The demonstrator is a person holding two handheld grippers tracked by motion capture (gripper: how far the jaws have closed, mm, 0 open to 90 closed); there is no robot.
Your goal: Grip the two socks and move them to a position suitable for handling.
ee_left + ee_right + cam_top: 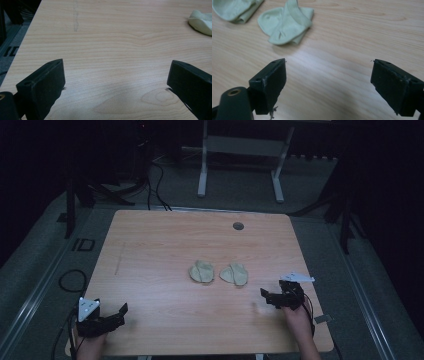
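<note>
Left gripper (122, 312) and right gripper (266, 296) rest low, jaws apart.

Left gripper (121, 310) and right gripper (263, 294) hover, jaws spread wide.

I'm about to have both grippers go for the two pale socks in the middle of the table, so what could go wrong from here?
1. The left sock and right sock lie close together, so wide-open jaws might snag both.
2. Both are crumpled and folded; the right gripper could pinch just one layer, and the sock would unfold or slip.
3. The left gripper sits far off near the table corner and sees just one sock's edge, so its approach is less certain.
</note>
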